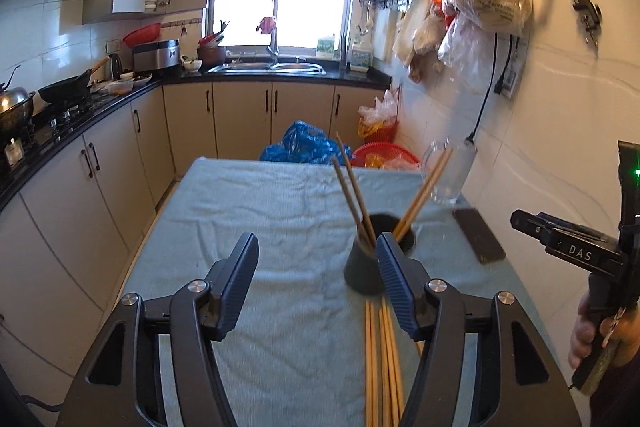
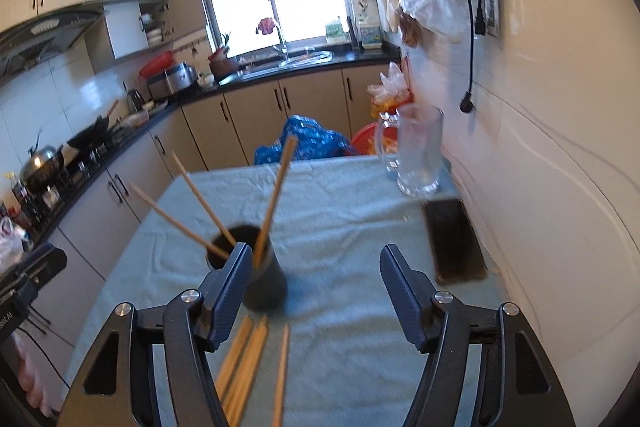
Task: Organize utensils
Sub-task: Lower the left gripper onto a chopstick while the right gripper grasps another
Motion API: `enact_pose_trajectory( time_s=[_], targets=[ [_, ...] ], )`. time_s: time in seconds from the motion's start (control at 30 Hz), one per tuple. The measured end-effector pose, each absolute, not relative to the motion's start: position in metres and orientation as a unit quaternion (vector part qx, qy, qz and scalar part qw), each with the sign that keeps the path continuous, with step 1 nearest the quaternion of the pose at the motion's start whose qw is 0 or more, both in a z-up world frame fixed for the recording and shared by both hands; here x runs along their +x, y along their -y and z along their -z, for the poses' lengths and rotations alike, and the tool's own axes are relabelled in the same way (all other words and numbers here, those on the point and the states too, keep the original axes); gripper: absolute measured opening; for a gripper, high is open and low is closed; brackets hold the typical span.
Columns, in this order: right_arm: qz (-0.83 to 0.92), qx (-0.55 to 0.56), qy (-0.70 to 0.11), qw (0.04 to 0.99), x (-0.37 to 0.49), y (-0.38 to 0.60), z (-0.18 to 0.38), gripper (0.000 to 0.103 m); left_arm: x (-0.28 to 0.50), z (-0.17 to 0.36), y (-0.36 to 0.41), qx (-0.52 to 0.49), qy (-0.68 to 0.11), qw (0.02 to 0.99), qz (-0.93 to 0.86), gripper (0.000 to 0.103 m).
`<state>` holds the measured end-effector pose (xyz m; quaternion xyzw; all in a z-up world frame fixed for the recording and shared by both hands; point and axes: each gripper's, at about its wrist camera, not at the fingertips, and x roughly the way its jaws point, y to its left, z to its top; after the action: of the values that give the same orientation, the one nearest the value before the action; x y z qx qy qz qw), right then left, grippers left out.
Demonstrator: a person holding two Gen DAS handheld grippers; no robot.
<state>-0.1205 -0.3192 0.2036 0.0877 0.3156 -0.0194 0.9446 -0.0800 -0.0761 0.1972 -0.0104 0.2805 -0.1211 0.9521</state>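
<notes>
A dark grey utensil cup point(image 1: 362, 269) stands on the towel-covered table, also seen in the right wrist view point(image 2: 264, 279). Three wooden chopsticks point(image 1: 352, 195) lean out of it, two to the left and one to the right point(image 2: 276, 195). Several more chopsticks point(image 1: 382, 359) lie flat on the towel in front of the cup point(image 2: 248, 359). My left gripper point(image 1: 316, 263) is open and empty, its right finger just beside the cup. My right gripper point(image 2: 316, 275) is open and empty, its left finger in front of the cup; its body shows at the right of the left wrist view point(image 1: 572, 247).
A light blue towel point(image 1: 260, 211) covers the table. A clear glass mug point(image 2: 418, 151) stands at the far right corner. A dark phone point(image 2: 456, 239) lies near the right edge by the tiled wall. Kitchen counters and stove run along the left. Bags and red baskets sit beyond the table.
</notes>
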Motion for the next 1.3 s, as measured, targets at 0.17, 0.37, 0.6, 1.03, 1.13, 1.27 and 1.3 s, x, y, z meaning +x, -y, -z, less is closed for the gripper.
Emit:
enact_pose_trajectory(
  time_s=[0.17,0.37,0.6,1.03,1.13,1.27,1.3],
  targets=[
    [0.024,0.068,-0.353,0.933,-0.143,0.321,-0.179,0.074,-0.098,-0.185,0.082,0.017,-0.287,0.952,0.11,0.061],
    [0.026,0.052,-0.393,0.918,-0.163,0.321,-0.148,0.075,-0.107,-0.171,0.087,0.039,-0.297,0.948,0.108,0.063],
    [0.021,0.048,-0.431,0.901,-0.17,0.319,-0.112,0.077,-0.104,-0.146,0.088,0.049,-0.324,0.938,0.11,0.064],
    [-0.003,0.011,-0.461,0.887,-0.175,0.27,-0.047,0.076,-0.074,-0.043,0.106,0.03,-0.457,0.866,0.203,0.046],
    [-0.002,-0.008,-0.456,0.89,-0.173,0.259,-0.042,0.073,-0.068,-0.028,0.121,0.035,-0.479,0.849,0.219,0.031],
    [0.002,-0.018,-0.455,0.89,-0.166,0.254,-0.038,0.07,-0.063,-0.015,0.136,0.041,-0.492,0.839,0.23,0.021],
    [0.002,-0.016,-0.455,0.89,-0.166,0.254,-0.037,0.07,-0.062,-0.015,0.138,0.039,-0.488,0.841,0.229,0.02]
  ],
)
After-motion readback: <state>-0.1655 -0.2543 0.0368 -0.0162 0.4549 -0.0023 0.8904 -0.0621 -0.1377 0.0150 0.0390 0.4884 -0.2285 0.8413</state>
